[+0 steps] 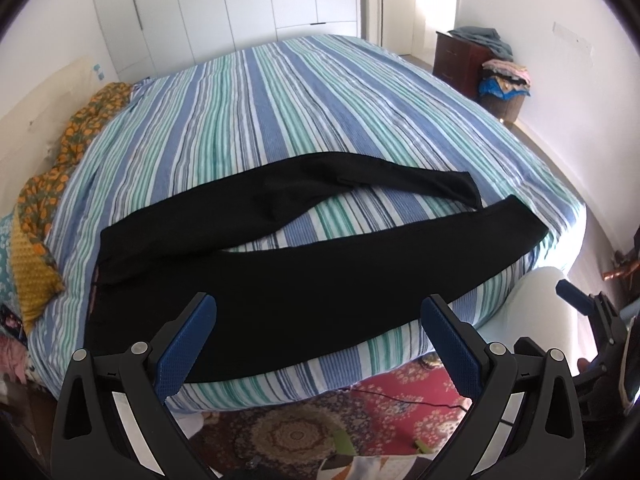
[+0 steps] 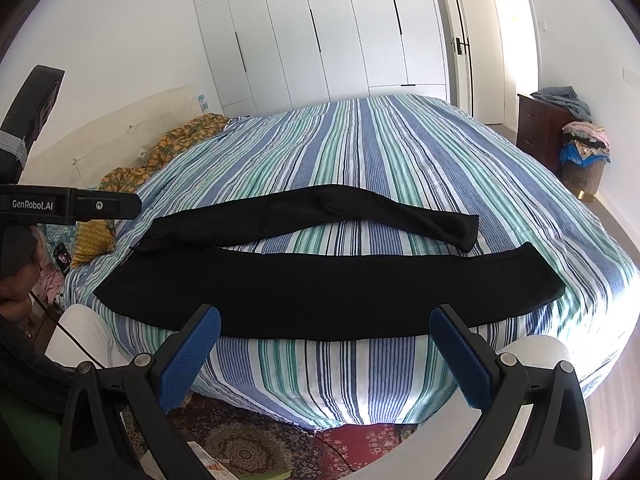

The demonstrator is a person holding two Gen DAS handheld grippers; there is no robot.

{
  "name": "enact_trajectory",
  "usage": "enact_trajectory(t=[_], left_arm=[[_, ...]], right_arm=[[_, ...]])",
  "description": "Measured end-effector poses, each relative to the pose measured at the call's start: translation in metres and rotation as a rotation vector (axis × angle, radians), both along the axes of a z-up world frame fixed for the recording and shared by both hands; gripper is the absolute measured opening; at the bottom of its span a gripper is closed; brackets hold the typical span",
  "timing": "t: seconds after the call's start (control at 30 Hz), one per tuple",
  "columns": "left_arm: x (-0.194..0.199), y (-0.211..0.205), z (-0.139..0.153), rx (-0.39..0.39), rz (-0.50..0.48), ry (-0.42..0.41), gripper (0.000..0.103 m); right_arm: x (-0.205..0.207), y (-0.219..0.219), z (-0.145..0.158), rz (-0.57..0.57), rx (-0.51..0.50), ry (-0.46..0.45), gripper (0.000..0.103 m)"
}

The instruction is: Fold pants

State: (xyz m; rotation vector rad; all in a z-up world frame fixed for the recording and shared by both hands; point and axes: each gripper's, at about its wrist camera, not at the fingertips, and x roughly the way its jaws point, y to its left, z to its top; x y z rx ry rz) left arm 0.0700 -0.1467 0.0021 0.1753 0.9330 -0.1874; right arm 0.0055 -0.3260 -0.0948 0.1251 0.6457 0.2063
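1. Two hand-held grippers hover over the near edge of the bed, both with their blue-padded fingers spread wide and holding nothing: the left gripper (image 1: pixel 316 344) and the right gripper (image 2: pixel 326 354).
2. Black fabric pants (image 2: pixel 328 288) lie unfolded across the blue, green and white striped bedspread (image 2: pixel 380 168), waistband toward the left, both legs running right.
3. Nearer leg lies flat along the bed's edge; the farther leg (image 1: pixel 360 174) bows away, striped cover showing between them.
4. Neither gripper touches the pants.
5. An orange patterned blanket (image 1: pixel 76 128) sits bunched at the bed's left side, possibly over pillows.
6. Red patterned carpet (image 1: pixel 404 392) covers the floor below.
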Motion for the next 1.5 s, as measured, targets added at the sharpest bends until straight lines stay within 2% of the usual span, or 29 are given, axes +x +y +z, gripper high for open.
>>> enact_trajectory(t=[0.2, 0.47, 0.77, 0.9, 0.93, 1.0, 1.07, 1.13, 1.2, 1.27, 1.37, 1.43, 1.47, 1.5], left_arm=[[0.002, -0.024, -0.001, 0.045, -0.051, 0.005, 0.102], [0.0, -0.032, -0.001, 0.087, -0.079, -0.039, 0.102], [0.007, -0.007, -0.003, 0.036, -0.015, -0.06, 0.102], [0.001, 0.008, 0.003, 0.018, 0.026, -0.112, 0.102], [0.0, 0.013, 0.001, 0.012, 0.034, -0.111, 0.102], [0.0, 0.025, -0.004, -0.01, 0.055, -0.094, 0.102], [0.003, 0.039, -0.01, -0.047, 0.086, -0.064, 0.102], [0.006, 0.053, -0.015, -0.085, 0.12, -0.04, 0.102], [0.007, 0.066, -0.019, -0.109, 0.152, -0.028, 0.102], [0.007, 0.077, -0.025, -0.123, 0.179, -0.015, 0.102], [0.009, 0.094, -0.038, -0.135, 0.22, 0.022, 0.102], [0.011, 0.107, -0.047, -0.149, 0.253, 0.055, 0.102], [0.011, 0.113, -0.049, -0.157, 0.271, 0.066, 0.102], [0.011, 0.118, -0.052, -0.163, 0.287, 0.068, 0.102]], right_arm=[[-0.005, -0.019, -0.01, -0.034, 0.034, 0.013, 0.103], [0.006, -0.031, -0.024, -0.042, 0.093, 0.073, 0.103], [0.021, -0.024, -0.034, -0.021, 0.092, 0.133, 0.103], [0.041, -0.043, -0.034, -0.004, 0.222, 0.164, 0.103], [0.05, -0.053, -0.03, -0.012, 0.22, 0.158, 0.103], [0.076, -0.077, -0.015, -0.065, 0.113, 0.116, 0.103], [0.107, -0.091, -0.006, -0.079, -0.047, 0.053, 0.103], [0.155, -0.092, -0.019, -0.044, -0.204, 0.115, 0.103], [0.199, -0.08, -0.043, 0.056, -0.272, 0.194, 0.099], [0.232, -0.062, -0.068, 0.133, -0.346, 0.22, 0.096], [0.278, -0.038, -0.107, 0.164, -0.54, 0.238, 0.086], [0.304, -0.036, -0.126, 0.18, -0.617, 0.285, 0.043], [0.315, -0.038, -0.13, 0.201, -0.626, 0.338, 0.004], [0.32, -0.043, -0.125, 0.213, -0.619, 0.369, 0.005]])
